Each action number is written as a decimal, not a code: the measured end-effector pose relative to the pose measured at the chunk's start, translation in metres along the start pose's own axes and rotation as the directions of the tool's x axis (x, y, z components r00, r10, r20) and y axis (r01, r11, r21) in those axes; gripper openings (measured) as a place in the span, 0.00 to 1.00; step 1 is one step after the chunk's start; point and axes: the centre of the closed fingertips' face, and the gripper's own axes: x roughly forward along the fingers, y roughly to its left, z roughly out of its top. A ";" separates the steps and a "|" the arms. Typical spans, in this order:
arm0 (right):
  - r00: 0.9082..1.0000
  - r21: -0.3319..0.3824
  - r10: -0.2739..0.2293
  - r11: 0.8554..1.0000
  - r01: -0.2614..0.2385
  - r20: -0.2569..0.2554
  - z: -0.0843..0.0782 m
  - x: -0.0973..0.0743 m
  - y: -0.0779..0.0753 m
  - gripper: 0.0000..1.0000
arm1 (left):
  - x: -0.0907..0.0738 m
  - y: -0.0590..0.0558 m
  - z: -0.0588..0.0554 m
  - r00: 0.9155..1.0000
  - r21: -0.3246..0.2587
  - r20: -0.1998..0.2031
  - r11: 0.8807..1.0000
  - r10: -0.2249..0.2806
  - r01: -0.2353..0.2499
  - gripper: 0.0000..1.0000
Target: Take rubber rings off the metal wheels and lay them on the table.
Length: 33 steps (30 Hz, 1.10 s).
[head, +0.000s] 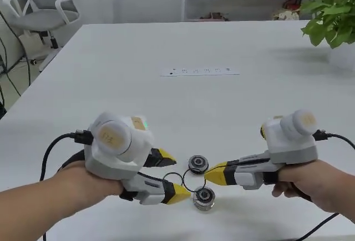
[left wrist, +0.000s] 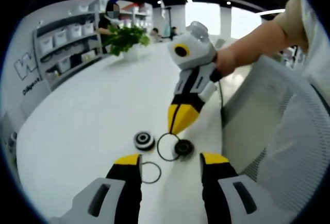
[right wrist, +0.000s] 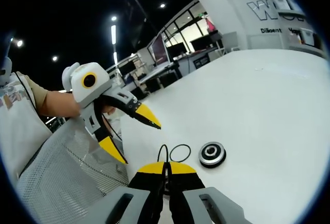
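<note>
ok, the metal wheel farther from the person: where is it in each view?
Head view: far wheel, bottom centre, just above the tip of the right gripper.
Left gripper view: centre-left, left of the other wheel.
Right gripper view: right of centre, beside a loose ring.
Shared landmark: the right gripper, fingers shut on a rubber ring, close by in all three.
</note>
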 end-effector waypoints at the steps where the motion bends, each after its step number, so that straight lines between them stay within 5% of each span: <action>1: 1.000 -0.004 0.002 1.000 -0.002 -0.001 0.002 0.002 0.001 0.00 | -0.002 0.002 0.000 1.000 -0.004 0.004 1.000 0.005 -0.005 0.47; 14: 1.000 -0.021 0.008 1.000 -0.009 -0.028 0.013 0.022 -0.001 0.00 | -0.020 0.015 -0.012 0.999 -0.040 0.005 0.998 0.044 -0.044 0.59; 33: 0.996 0.013 -0.013 1.000 0.014 -0.086 0.006 0.048 -0.013 0.00 | -0.032 0.026 -0.023 0.997 -0.081 0.007 0.994 0.079 -0.078 0.68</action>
